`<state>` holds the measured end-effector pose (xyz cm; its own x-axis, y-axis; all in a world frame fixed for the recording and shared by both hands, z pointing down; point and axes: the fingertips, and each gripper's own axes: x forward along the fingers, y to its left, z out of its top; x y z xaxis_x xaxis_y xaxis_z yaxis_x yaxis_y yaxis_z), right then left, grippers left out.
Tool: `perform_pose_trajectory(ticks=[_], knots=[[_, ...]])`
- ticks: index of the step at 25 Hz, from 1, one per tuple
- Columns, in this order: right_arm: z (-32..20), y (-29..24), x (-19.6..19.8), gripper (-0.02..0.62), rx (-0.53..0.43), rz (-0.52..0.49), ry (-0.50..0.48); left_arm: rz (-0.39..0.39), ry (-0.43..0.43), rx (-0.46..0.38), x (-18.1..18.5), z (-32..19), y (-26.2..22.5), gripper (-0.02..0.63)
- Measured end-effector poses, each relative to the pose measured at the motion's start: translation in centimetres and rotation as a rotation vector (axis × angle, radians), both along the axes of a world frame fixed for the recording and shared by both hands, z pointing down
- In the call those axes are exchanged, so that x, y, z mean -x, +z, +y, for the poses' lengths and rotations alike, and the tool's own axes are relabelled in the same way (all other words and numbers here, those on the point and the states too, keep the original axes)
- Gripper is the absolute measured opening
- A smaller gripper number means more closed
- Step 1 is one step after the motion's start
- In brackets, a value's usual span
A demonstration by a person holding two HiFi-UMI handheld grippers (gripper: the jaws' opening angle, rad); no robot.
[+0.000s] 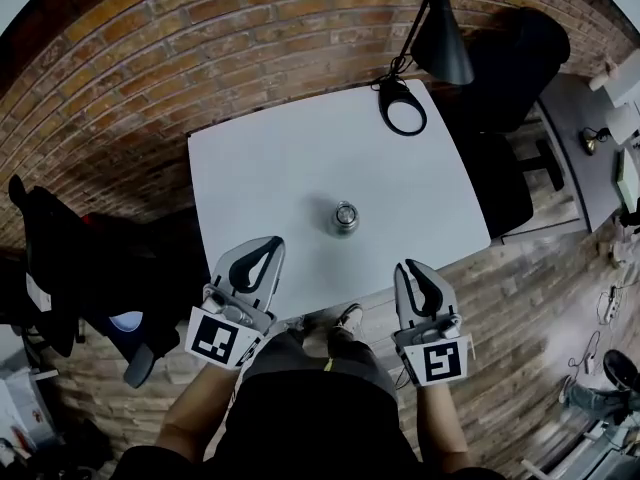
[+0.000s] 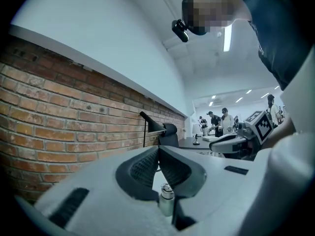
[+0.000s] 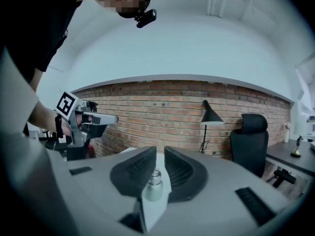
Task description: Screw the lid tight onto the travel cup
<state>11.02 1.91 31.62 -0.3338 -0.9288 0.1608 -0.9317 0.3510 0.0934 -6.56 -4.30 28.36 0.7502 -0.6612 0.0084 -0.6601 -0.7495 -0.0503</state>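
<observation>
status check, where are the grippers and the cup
Left gripper shut, right gripper barely open, both empty at the table's near edge. Travel cup upright mid-table, lid on it. Nothing between them.

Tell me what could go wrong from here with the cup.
The travel cup stands slim and unheld on the table; a nudge may topple it. The left gripper is shut and the right gripper barely parted, so either might bump the cup unless opened wider first.
</observation>
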Motion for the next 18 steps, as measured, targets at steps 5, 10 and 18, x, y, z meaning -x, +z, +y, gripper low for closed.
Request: perform_pose_trajectory(ticks=[5, 10, 18], knots=[[-2.2, 4.9, 0.6, 0.161, 0.092, 0.002, -0.059, -0.014, -0.009, 0.015, -1.0, -1.0, 1.7, 0.025], [-4.7, 8.9, 1.9, 0.212, 0.139, -0.016, -0.112, -0.029, 0.003, 0.099, -3.0, -1.5, 3.7, 0.025], [-7.3, 15.1, 4.1, 0.245, 0.188, 0.003, -0.198, -0.047, -0.007, 0.16, -4.2, -2.2, 7.3, 0.025]])
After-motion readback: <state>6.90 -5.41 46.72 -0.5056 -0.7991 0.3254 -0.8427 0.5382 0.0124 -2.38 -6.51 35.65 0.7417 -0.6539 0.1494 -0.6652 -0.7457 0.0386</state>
